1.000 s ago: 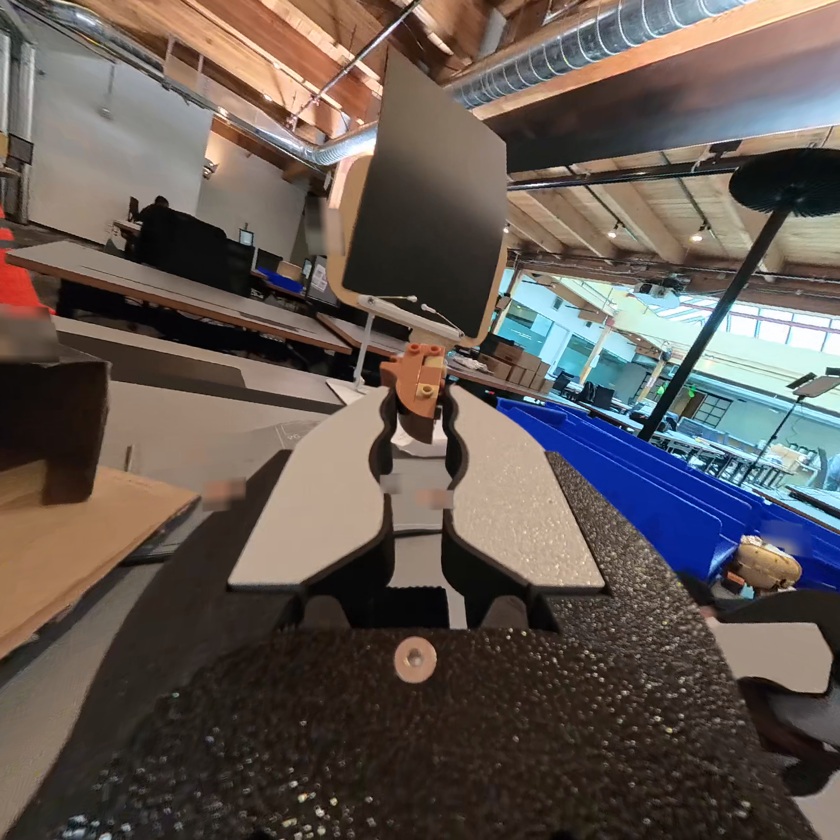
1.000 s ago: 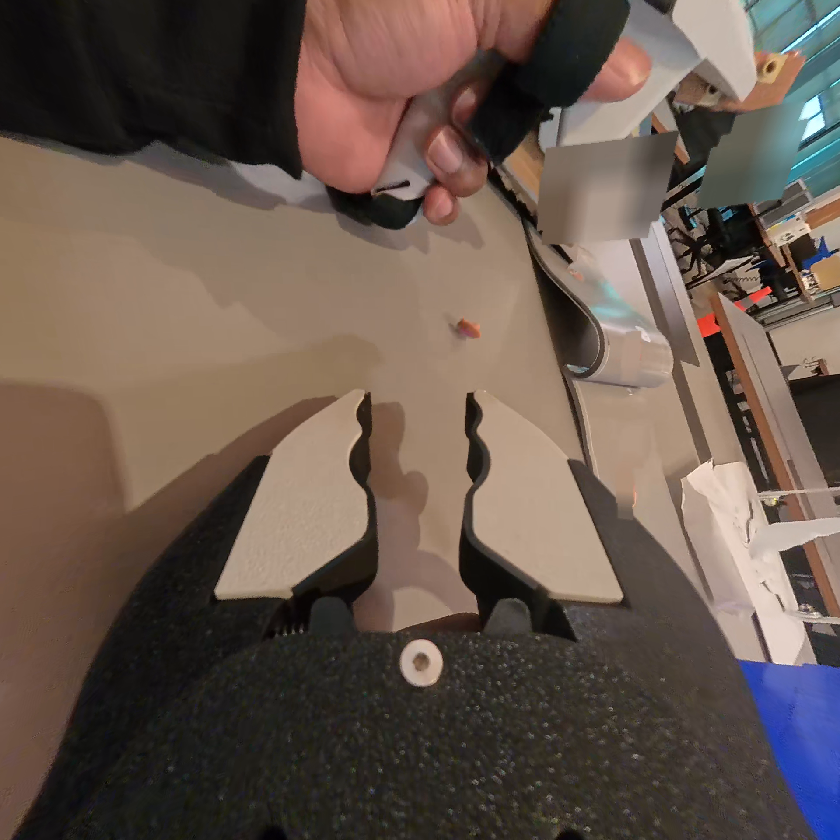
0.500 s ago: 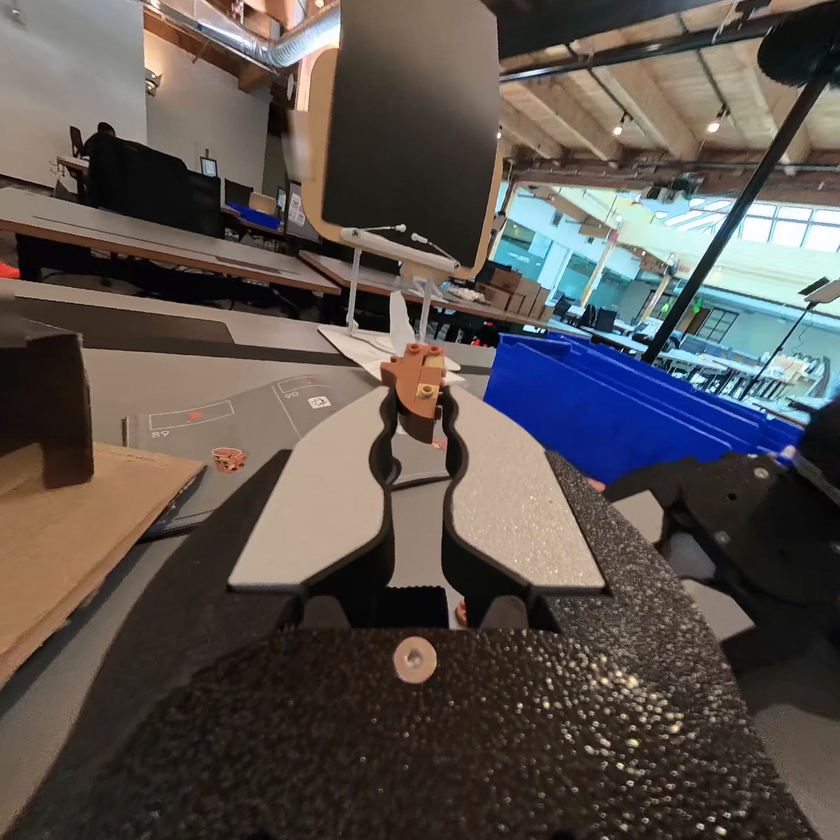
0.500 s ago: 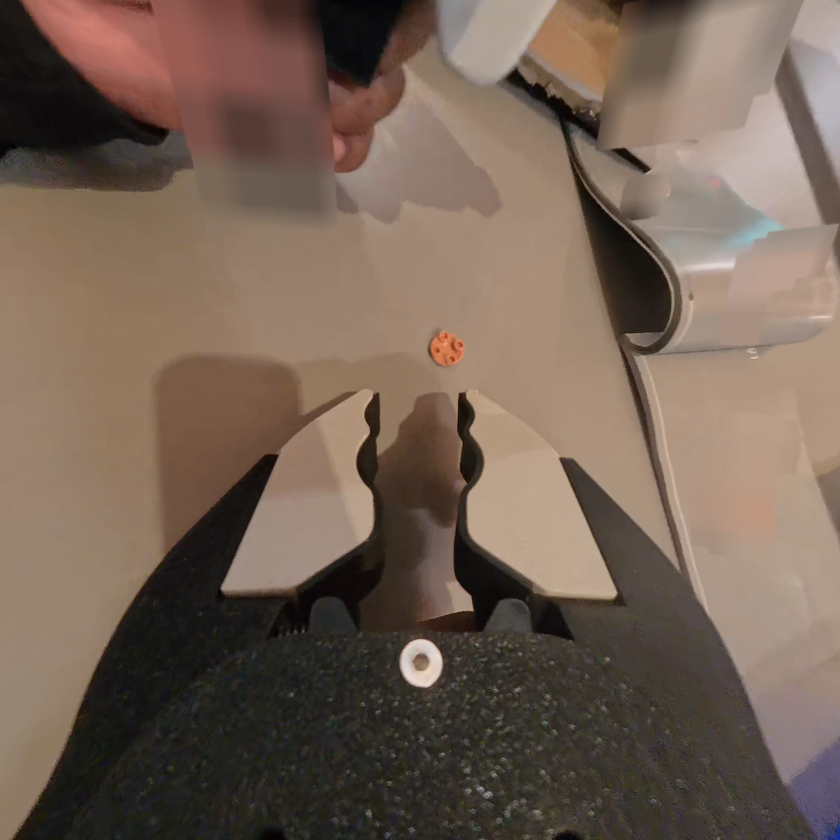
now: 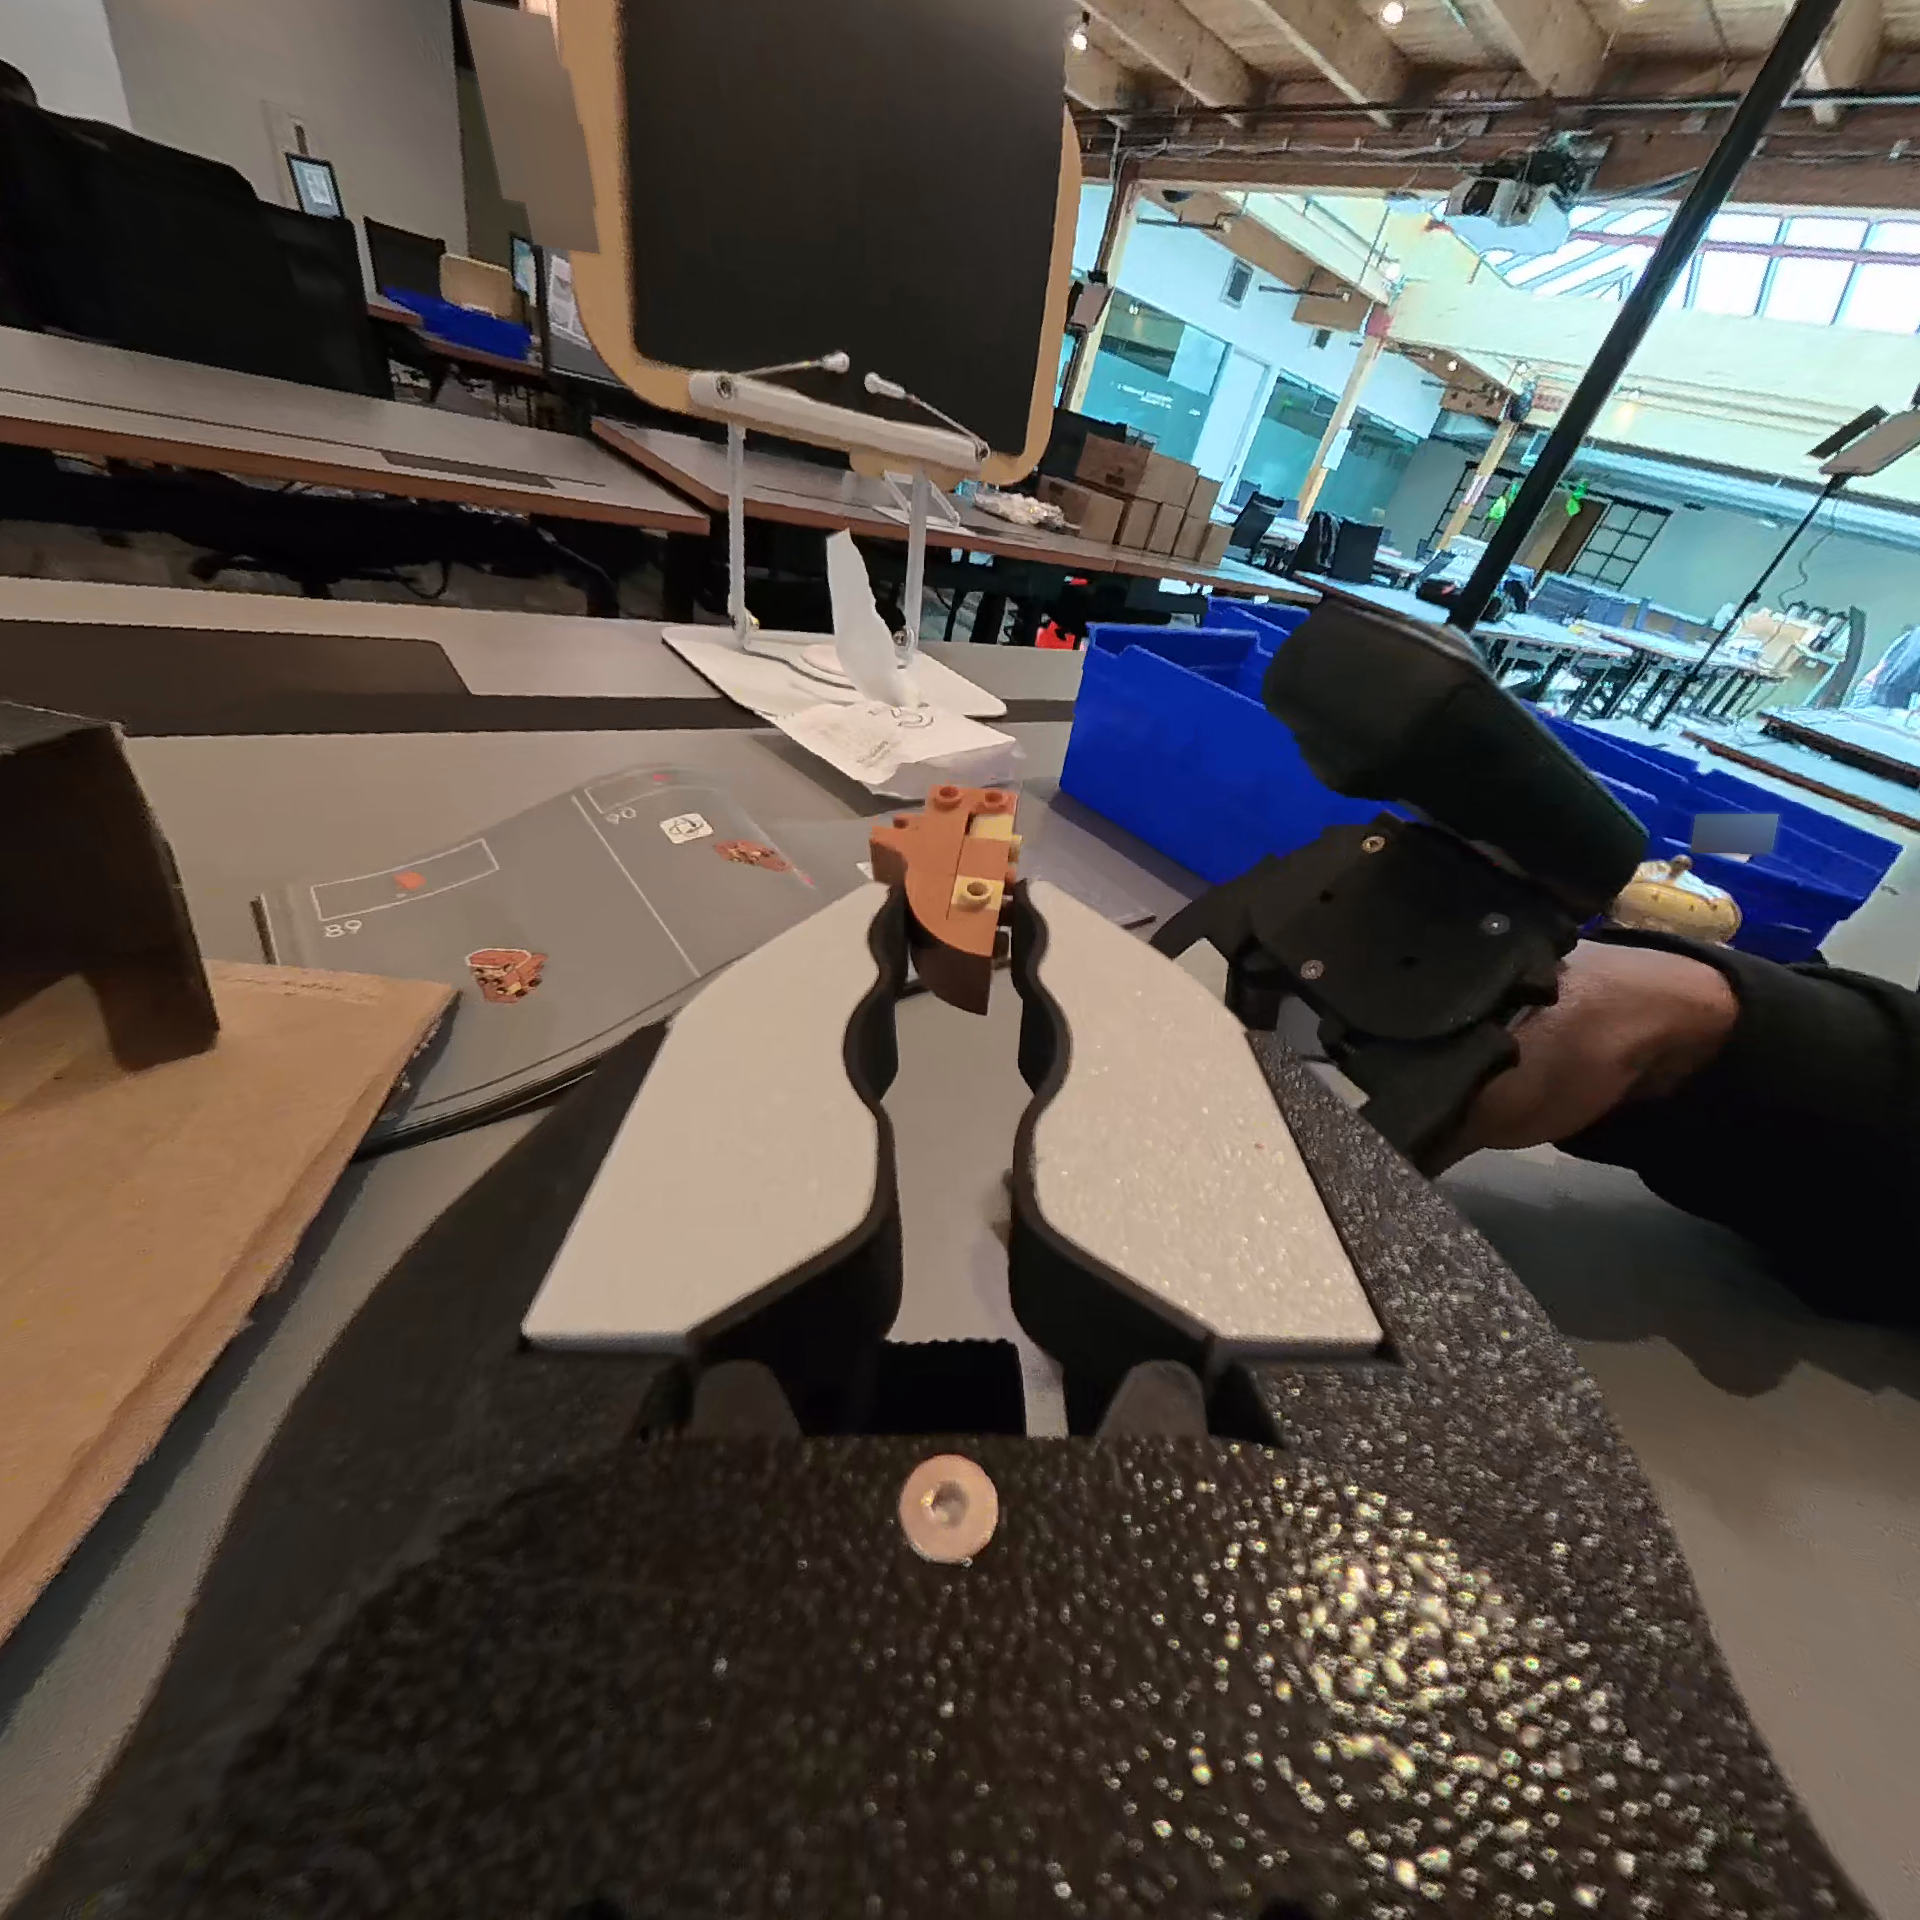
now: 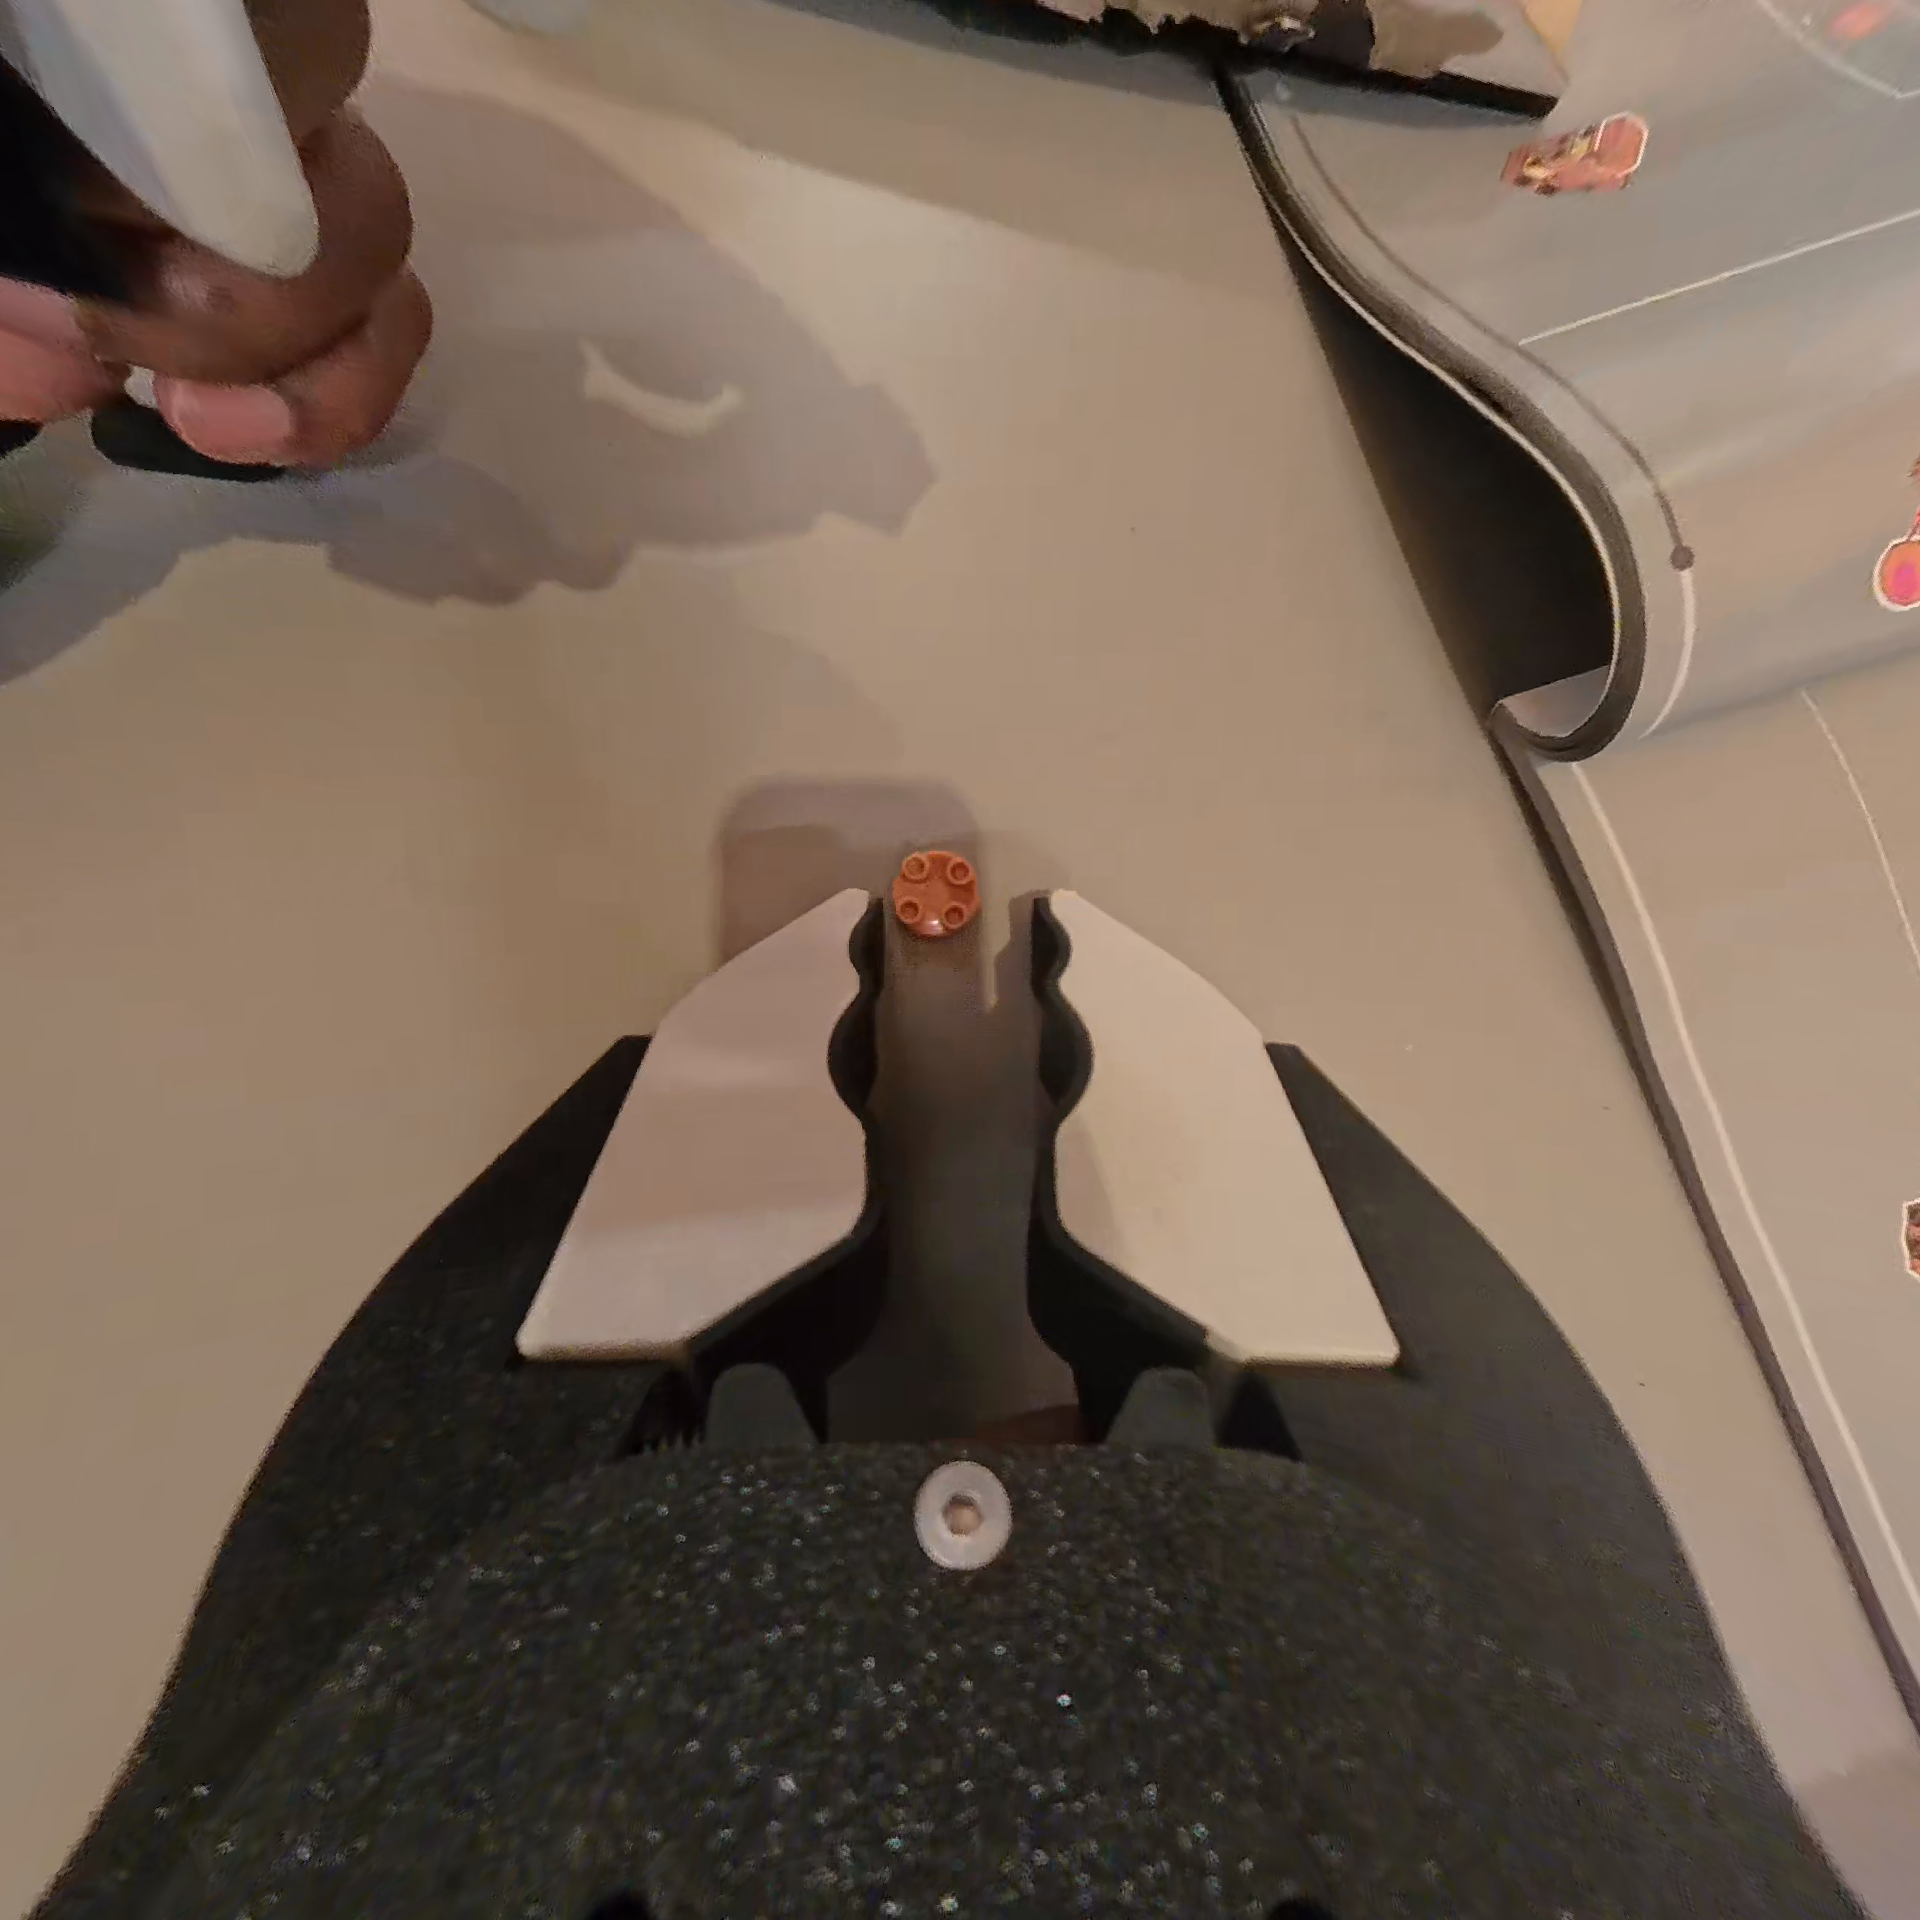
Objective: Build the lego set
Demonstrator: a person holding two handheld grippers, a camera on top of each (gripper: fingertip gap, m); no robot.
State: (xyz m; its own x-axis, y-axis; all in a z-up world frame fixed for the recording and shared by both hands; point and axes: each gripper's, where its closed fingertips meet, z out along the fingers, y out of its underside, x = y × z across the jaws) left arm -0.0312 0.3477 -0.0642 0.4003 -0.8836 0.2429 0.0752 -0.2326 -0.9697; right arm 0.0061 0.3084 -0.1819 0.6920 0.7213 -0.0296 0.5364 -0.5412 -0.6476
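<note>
My left gripper [image 5: 951, 914] is shut on a small brown and tan brick assembly [image 5: 951, 894] and holds it above the grey table. My right gripper [image 6: 951, 914] is open and points down at the table. A small round orange plate with studs [image 6: 935, 894] lies on the table between its fingertips, close to the left fingertip [image 6: 847, 914], with a gap to the right one. The right gripper also shows in the left wrist view [image 5: 1434, 883], held by a hand in a black sleeve [image 5: 1621, 1039].
An open instruction booklet [image 5: 520, 914] lies on the table and curls up in the right wrist view [image 6: 1621, 520]. A blue bin [image 5: 1174, 769], a tablet on a white stand [image 5: 842, 260], cardboard [image 5: 156, 1143] and the other hand [image 6: 239, 312] are around. The gap from one gripper's tips to the other's is roughly 12 cm.
The right gripper tilted down and closed in on the orange round plate while its jaws narrowed. The left gripper tilted down with the brick assembly still in it.
</note>
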